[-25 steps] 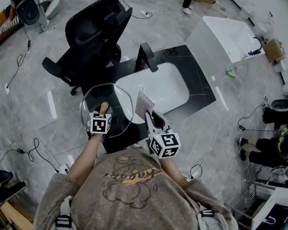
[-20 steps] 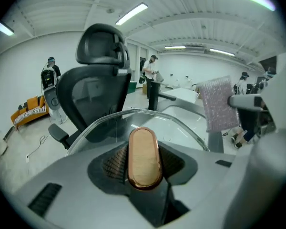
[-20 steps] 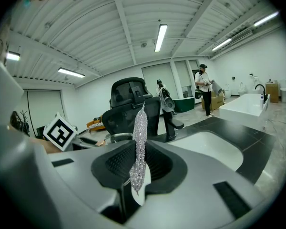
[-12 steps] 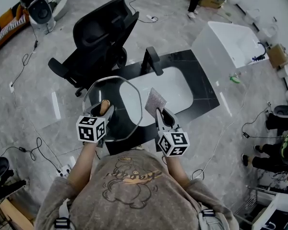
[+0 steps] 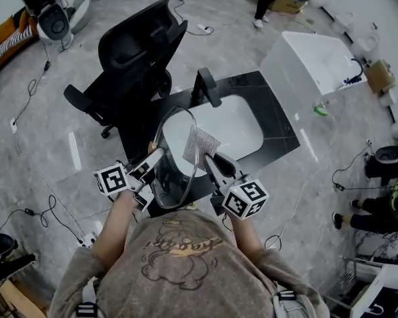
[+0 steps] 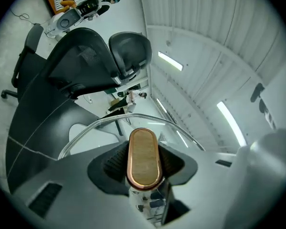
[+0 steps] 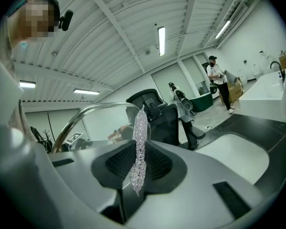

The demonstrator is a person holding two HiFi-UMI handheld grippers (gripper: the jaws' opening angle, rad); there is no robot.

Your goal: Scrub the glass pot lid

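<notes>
Glass pot lid (image 5: 174,176) stands on edge over the near left corner of the sink (image 5: 242,128), its wooden knob (image 6: 144,157) clamped in the left gripper's (image 5: 155,156) jaws. Just right, over the sink's near rim, the right gripper (image 5: 208,159) pinches a silvery mesh cloth (image 5: 200,147).

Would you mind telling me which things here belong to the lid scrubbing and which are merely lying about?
In use: round glass pot lid, held by left gripper; silvery mesh scrubbing cloth, held by right gripper; white sink basin.
Lying about: black office chair; translucent white tub.
</notes>
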